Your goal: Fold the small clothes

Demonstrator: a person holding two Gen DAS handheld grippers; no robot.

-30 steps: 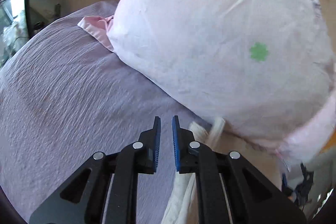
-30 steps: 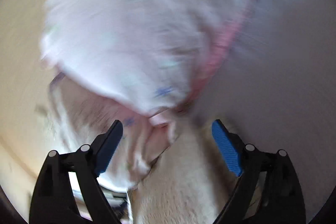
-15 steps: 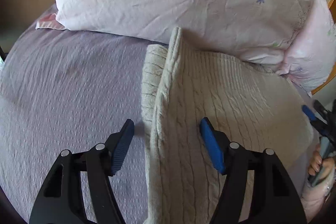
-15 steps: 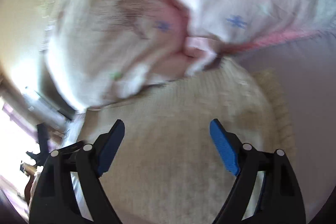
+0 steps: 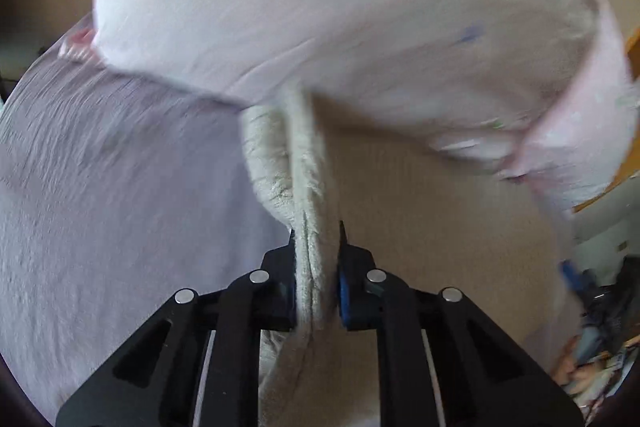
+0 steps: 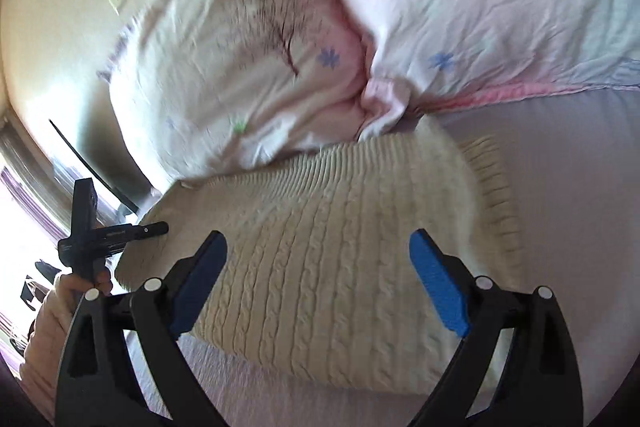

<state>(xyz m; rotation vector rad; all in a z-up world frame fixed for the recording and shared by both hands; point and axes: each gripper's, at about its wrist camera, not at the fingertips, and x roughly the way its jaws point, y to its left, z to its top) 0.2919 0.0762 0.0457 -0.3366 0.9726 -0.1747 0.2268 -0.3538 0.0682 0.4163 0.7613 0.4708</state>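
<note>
1. The sweater (image 6: 344, 247) was cream, cable-knit, with a ribbed hem, and lay folded on the lilac bed sheet (image 6: 572, 163), touching the pink-white pillows (image 6: 248, 67).
2. The left gripper (image 5: 318, 267) was clenched on a thick fold of the sweater (image 5: 312, 227).
3. The right gripper (image 6: 318, 287) hung spread wide over the knit, holding nothing.
4. Only the right wrist view showed the knit pattern and the tree print on one pillow; the left one was blurred.

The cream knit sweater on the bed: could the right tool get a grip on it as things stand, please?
Probably yes: the right tool hangs open just over the cream knit sweater, nothing between them. The left tool grips its edge.
</note>
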